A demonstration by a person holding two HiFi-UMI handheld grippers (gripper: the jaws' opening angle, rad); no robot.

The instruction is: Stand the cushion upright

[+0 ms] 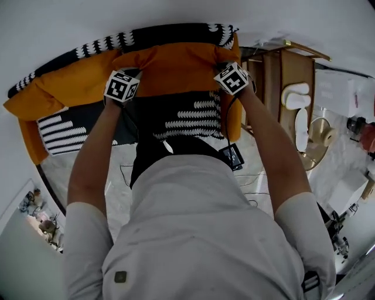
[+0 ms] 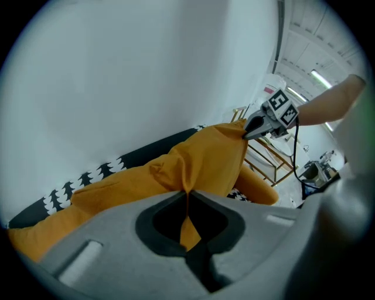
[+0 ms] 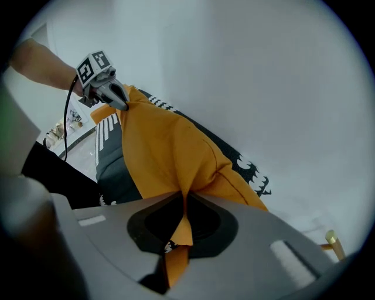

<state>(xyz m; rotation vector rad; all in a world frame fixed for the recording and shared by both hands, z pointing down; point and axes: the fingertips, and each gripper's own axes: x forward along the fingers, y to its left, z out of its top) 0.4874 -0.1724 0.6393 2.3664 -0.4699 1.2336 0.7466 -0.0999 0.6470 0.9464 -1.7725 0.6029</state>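
Against a plain white wall [image 1: 176, 14] at the top of the head view stood a sofa covered in black fabric with white toothed stripes [image 1: 184, 120]. The large orange fabric cushion [image 1: 176, 70] stretched across the sofa's back in the upper middle of the frame, held by its upper edge. At its left end, the left gripper [image 2: 187, 196] had its grey fingers [image 2: 117, 240] closed together on a pinch of the orange cloth. At its right corner, the right gripper [image 3: 183, 199] had its fingers [image 3: 263, 234] clamped on another fold. A wooden rack [image 1: 281, 76] stood at the upper right, and pale marble floor [image 1: 117, 176] showed below the sofa.
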